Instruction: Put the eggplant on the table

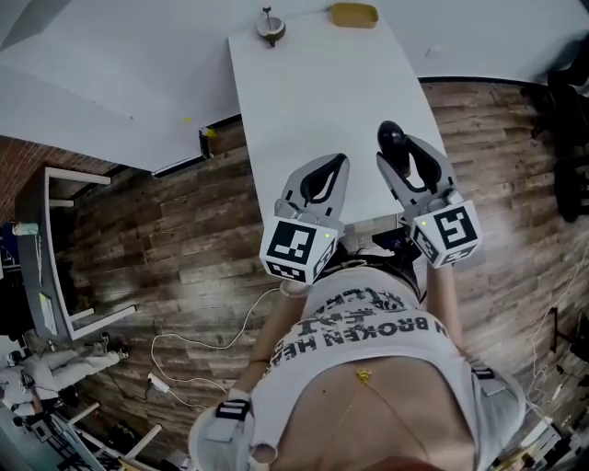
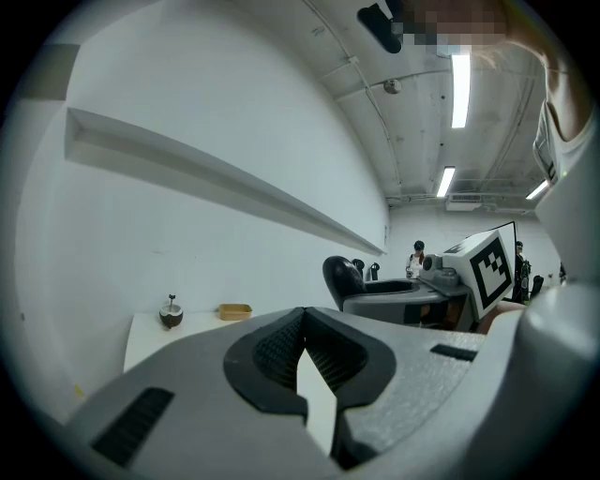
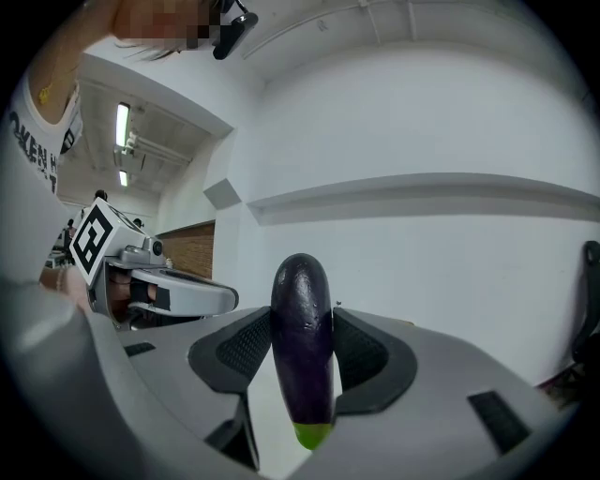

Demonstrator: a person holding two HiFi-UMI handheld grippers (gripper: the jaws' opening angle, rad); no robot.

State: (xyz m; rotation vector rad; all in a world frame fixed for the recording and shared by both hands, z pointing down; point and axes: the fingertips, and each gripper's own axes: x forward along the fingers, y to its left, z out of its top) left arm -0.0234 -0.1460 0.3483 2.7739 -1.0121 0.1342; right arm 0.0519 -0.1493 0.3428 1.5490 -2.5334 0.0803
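**Eggplant pinched in the right claw, over the near end of the counter**

The right claw (image 1: 402, 152) grips the eggplant (image 1: 390, 138) between its two pads, one pad pressed on each flank. In the right gripper view the eggplant (image 3: 302, 347) runs lengthwise along the claw (image 3: 302, 314). Its green stem end sits back toward the claw's body, and its dark rounded end pokes out past the tips.

From the head view that dark end shows over the near right part of the white counter (image 1: 304, 83). Whether it touches the top cannot be told.

The left claw (image 1: 336, 164) is just beside the right one, also over the counter's near edge. Its tips are pressed together with nothing between them, as the left gripper view (image 2: 302, 319) shows.

At the counter's far end stand a small round bowl with a stem (image 1: 271, 28) and a flat yellow tray (image 1: 354, 15), well apart from both claws.
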